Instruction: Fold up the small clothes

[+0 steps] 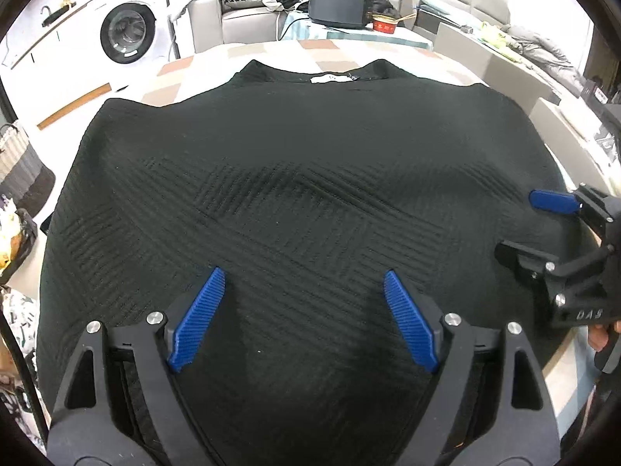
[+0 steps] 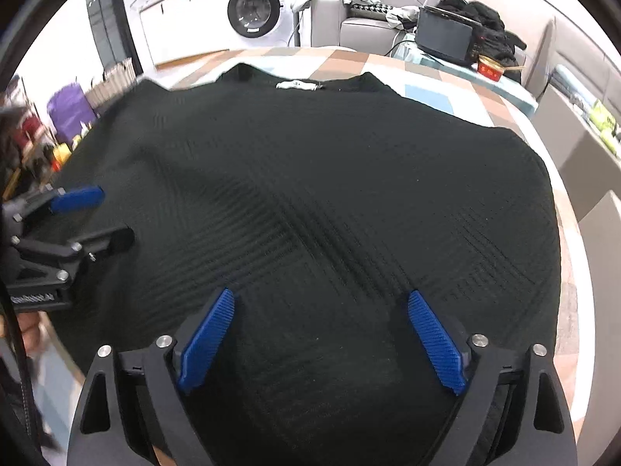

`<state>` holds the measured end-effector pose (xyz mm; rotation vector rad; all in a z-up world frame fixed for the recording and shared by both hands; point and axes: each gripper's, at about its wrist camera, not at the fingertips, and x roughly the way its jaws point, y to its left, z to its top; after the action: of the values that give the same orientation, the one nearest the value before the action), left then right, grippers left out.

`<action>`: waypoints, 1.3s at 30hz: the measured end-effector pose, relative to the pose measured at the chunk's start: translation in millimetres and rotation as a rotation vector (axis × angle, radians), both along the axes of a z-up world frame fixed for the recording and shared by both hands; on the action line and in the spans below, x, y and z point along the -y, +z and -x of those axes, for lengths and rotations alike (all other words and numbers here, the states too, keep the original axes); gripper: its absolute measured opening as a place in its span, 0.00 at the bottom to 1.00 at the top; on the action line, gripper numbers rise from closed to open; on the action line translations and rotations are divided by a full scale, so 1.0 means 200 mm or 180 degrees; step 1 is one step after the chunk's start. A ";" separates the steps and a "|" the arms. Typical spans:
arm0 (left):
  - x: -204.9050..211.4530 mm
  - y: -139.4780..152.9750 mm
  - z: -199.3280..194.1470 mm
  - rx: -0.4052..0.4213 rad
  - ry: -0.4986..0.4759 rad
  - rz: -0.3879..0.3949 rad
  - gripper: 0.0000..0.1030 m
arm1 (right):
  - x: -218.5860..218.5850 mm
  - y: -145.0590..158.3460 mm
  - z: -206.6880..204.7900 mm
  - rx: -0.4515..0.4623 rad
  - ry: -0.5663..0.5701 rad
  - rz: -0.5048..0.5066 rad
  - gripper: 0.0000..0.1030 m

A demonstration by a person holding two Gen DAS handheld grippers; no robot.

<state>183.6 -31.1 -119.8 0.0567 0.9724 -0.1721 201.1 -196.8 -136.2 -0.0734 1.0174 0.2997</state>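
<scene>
A black ribbed knit top (image 1: pixel 295 163) (image 2: pixel 310 178) lies spread flat on the checked tablecloth (image 1: pixel 271 48), its collar and white label (image 1: pixel 335 77) (image 2: pixel 297 85) at the far side. My left gripper (image 1: pixel 302 273) hovers over the near part of the top with its blue pads wide apart and nothing between them. My right gripper (image 2: pixel 321 293) stands open the same way, over the near part further right. Each shows in the other's view: the right gripper (image 1: pixel 516 225) at the top's right edge, the left gripper (image 2: pixel 116 213) at its left edge.
Beyond the table stand a washing machine (image 1: pixel 126 33) (image 2: pixel 254 9) and a grey sofa (image 1: pixel 240 19) piled with clothes. A dark box (image 1: pixel 337 4) and a red bowl (image 1: pixel 384 25) sit at the table's far end. A striped basket (image 1: pixel 19 167) is on the floor to the left.
</scene>
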 end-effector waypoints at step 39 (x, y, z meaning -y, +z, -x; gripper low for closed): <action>-0.19 -0.01 0.22 0.0005 -0.0203 -0.0009 0.83 | 0.25 -0.01 0.17 -0.0042 0.0014 -0.0070 0.91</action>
<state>140.3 6.3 -121.5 0.0906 0.9698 -0.2292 167.9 -246.6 -137.8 -0.0538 1.0270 0.3155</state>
